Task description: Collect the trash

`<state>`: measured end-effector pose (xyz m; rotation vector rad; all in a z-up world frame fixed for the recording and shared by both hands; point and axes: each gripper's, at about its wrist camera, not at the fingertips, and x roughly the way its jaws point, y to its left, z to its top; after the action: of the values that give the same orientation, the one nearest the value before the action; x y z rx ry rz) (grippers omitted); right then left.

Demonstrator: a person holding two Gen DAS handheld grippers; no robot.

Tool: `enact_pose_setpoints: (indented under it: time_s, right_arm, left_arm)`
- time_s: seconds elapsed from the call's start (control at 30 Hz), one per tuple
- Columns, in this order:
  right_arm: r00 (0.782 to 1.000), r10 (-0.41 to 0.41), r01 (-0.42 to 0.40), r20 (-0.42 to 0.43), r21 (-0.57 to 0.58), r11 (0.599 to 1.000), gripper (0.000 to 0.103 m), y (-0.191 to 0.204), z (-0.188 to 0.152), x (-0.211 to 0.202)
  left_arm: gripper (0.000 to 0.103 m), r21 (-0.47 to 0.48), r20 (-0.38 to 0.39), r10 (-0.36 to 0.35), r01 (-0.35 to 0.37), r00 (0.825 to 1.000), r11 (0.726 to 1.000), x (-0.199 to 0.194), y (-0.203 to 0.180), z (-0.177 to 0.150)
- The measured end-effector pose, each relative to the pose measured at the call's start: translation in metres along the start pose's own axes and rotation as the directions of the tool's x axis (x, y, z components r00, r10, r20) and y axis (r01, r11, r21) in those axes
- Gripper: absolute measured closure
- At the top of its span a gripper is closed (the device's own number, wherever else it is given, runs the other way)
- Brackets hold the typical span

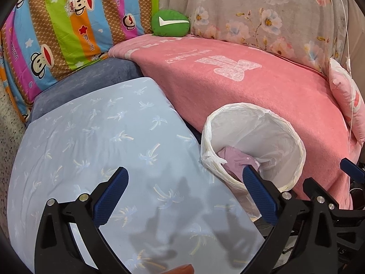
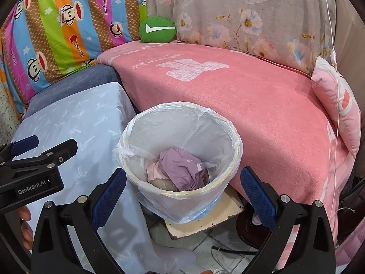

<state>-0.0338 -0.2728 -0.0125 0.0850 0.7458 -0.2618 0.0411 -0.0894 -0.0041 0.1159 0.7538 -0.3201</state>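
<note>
Both grippers are spread wide and hold nothing: the right gripper point(image 2: 182, 189) hangs over the white-lined bin point(image 2: 180, 150), the left gripper point(image 1: 186, 189) over the pale blue cloth point(image 1: 95, 141) just left of it. The left gripper's body reads "GenRobot.AI". Crumpled purple trash point(image 2: 182, 169), perhaps a wrapper, lies inside the bin, below the right gripper's fingers.

Bin point(image 2: 182, 196) on board point(image 2: 224, 213), tiled floor point(image 2: 205, 248).
</note>
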Motion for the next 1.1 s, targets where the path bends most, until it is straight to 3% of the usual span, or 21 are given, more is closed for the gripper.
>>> enact_pose_setpoints:
  time_s: [1.1]
  right_arm:
    - [1.0, -0.012, 0.012, -0.017, -0.002, 1.0, 0.005, -0.0019, -0.0057, -0.002]
  left_arm:
    - [0.007, 0.008, -0.007, 0.009, -0.009, 1.0, 1.0, -0.0025, -0.0092, -0.0081]
